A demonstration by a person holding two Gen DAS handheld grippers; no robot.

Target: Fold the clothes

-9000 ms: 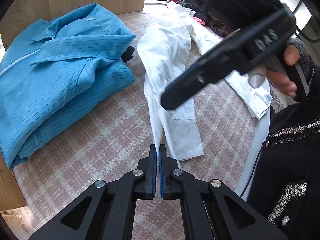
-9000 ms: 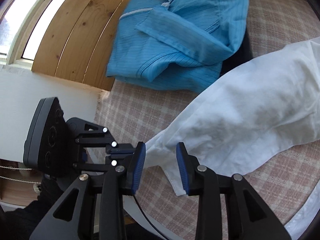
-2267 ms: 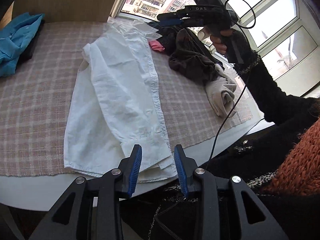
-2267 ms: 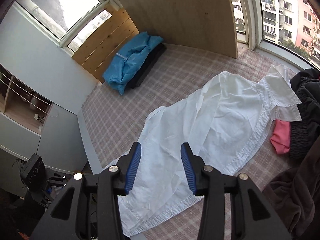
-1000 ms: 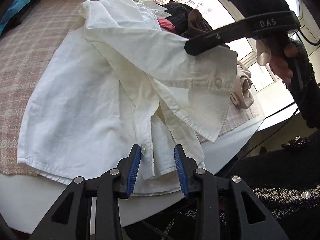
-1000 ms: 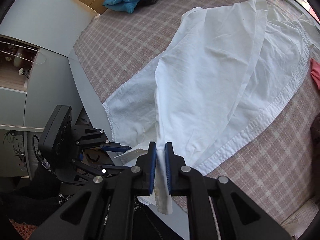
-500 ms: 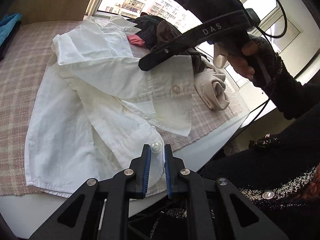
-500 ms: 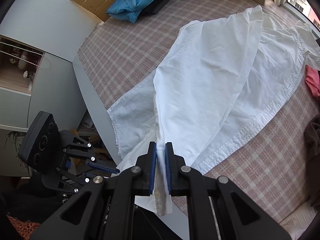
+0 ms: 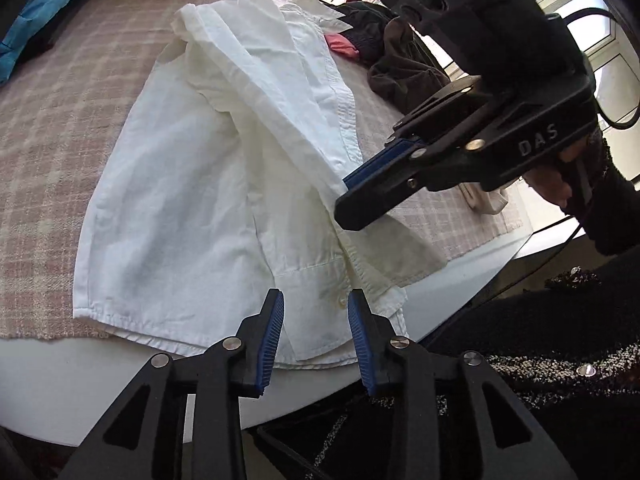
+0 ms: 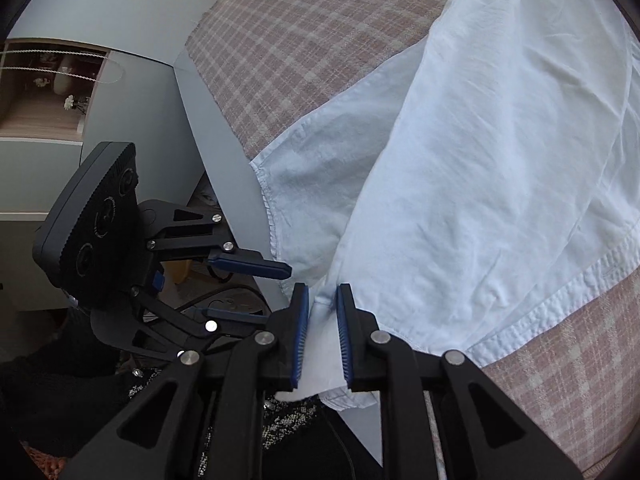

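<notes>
Because the thin white cotton shirt (image 9: 208,184) is limp and light, the hem suits gripping; right claw (image 10: 322,312) apparently pinches its cuff, left claw (image 9: 316,320) gapes empty.

My left gripper (image 9: 315,330) was matt black plastic with bright metal screw heads, and my fingers (image 9: 271,334) carried ribbed blue pads that looked rubbery. My right gripper (image 10: 322,330) had the same matt black body and ribbed blue pads. The white shirt (image 9: 224,184) was thin, lightly crinkled woven cloth with a stitched hem and a small glossy button (image 9: 342,301). The plaid cover (image 10: 304,36) looked like coarse, rough-woven cloth in pink and cream. The table edge (image 9: 80,368) beneath it was smooth and matt white. The sleeve (image 9: 552,364) near me was black, nubbly knit flecked with pale threads.
</notes>
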